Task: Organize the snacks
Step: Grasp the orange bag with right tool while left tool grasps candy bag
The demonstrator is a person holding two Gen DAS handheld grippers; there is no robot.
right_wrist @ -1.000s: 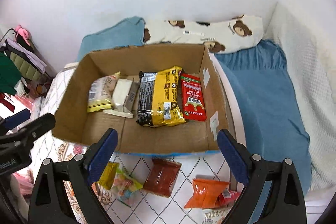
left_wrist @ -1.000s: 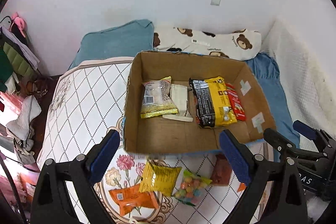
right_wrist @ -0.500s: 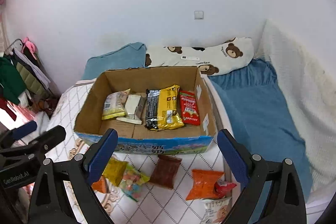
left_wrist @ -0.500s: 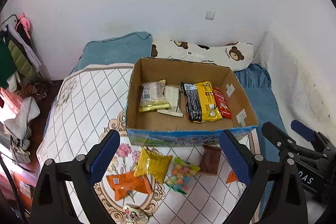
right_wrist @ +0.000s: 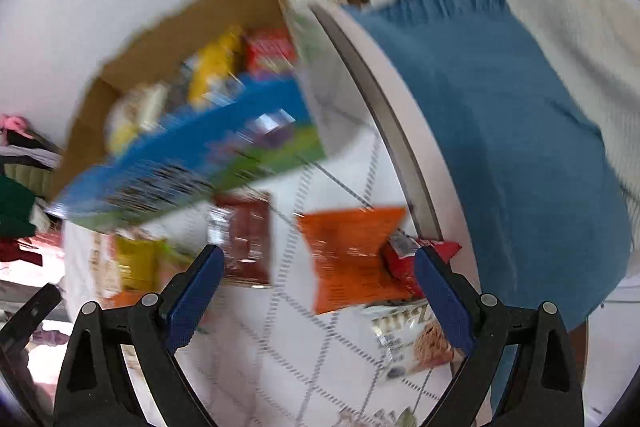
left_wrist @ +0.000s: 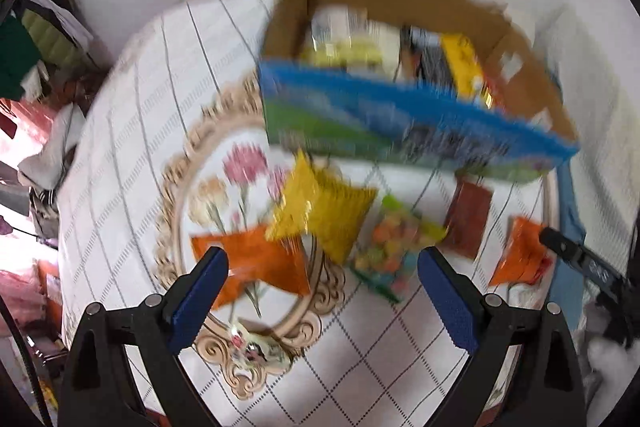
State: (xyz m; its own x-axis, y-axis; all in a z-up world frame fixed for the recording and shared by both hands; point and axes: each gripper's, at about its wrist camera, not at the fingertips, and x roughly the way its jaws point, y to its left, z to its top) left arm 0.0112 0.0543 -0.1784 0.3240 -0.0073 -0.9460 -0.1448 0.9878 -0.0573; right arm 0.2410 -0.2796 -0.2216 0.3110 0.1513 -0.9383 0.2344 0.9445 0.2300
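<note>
Hanging wide open and empty, the left gripper (left_wrist: 322, 291) has the yellow snack bag (left_wrist: 324, 211) just ahead between its fingers, and the right gripper (right_wrist: 318, 287), also wide open and empty, has the orange snack bag (right_wrist: 352, 259) just ahead, both bags lying on the bed in front of the cardboard box (left_wrist: 400, 131).

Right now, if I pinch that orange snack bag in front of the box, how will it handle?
The orange snack bag looks puffy and crinkled, so probably light and yielding. Its glossy film may slip.
</note>
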